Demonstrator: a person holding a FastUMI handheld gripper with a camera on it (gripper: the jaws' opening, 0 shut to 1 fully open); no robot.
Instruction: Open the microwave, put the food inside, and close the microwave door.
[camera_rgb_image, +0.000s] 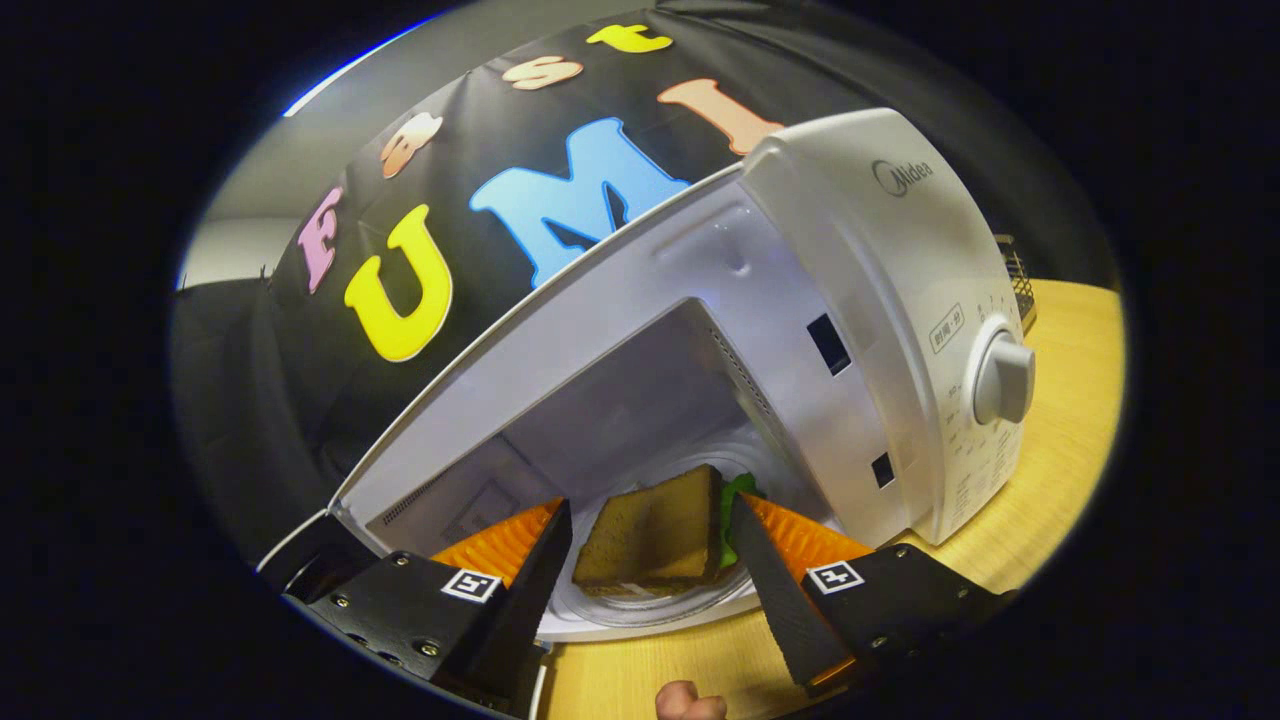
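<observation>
a recording booth: black cloth wall (300, 400), microwave (880, 330) on wooden table (1070, 420).

Microwave door (300, 560) perhaps mostly off-view.

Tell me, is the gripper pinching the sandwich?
Apart. In the gripper view the sandwich lies on the glass plate in the microwave, and the gripper is open, with a gap between each finger and the bread.

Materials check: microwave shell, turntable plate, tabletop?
Microwave shell: looks like glossy white plastic or painted metal, soft highlights. Turntable plate under the sandwich: probably clear glass, translucent rim. Tabletop: pale wood or laminate, visible grain. Gripper open, fingers either side of the sandwich.
</observation>
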